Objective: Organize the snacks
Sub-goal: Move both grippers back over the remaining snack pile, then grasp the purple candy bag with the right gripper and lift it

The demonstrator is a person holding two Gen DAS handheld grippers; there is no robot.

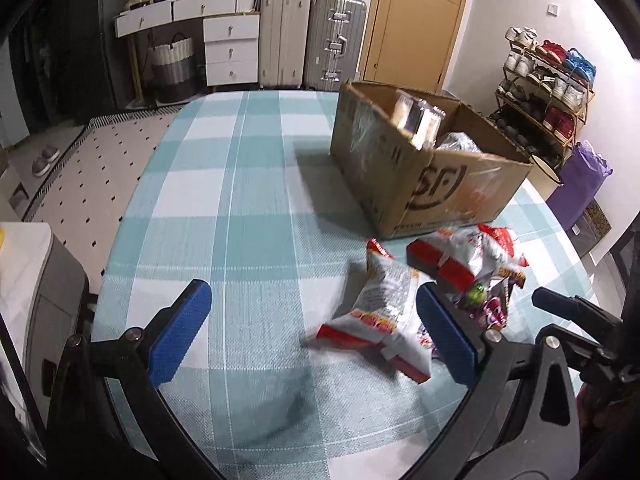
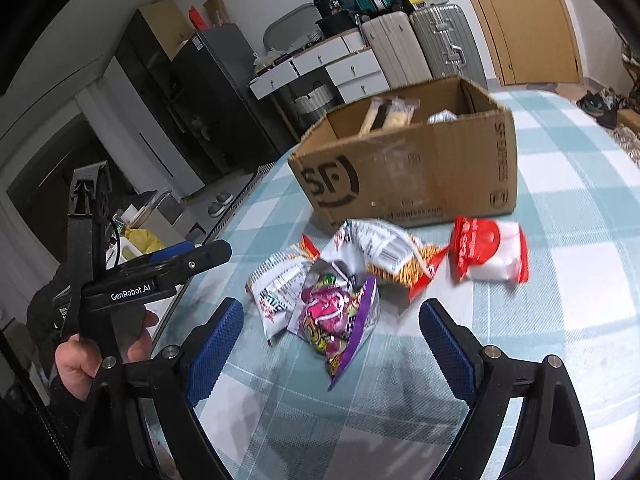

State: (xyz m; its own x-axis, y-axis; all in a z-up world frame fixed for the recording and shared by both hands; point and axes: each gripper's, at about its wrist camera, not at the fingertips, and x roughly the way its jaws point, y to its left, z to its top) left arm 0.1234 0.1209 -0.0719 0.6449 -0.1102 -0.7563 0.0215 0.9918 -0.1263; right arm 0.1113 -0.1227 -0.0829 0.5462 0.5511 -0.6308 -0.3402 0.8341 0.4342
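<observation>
both claws over a checked worktop [image 2: 540,200] that carries an open cardboard box [image 2: 404,176] and, just in front of it, a loose heap of snack packets. right claw [image 2: 332,344]: jaws spread wide, nothing between them, aimed at the purple candy bag [image 2: 340,320], which lies nearest and partly overlaps a white noodle packet [image 2: 276,284]; a second white-and-orange packet [image 2: 388,256] lies behind, and a red-and-white pouch [image 2: 488,252] sits apart to the right. left claw [image 1: 314,336]: jaws likewise spread and empty, with a white-and-red packet [image 1: 384,312] close to its right finger. the box already holds a few wrapped items [image 2: 388,114]. judged step: closing in on the heap to lift one packet for the box. to do it well, come down on one bag only, pads either side of a crimped edge or a puffed middle, so the overlapped neighbours are not dragged along; crinkly film may slip, so seat it deep between the pads before lifting. a hand [image 2: 100,352] holds the left claw's handle at the worktop's edge
</observation>
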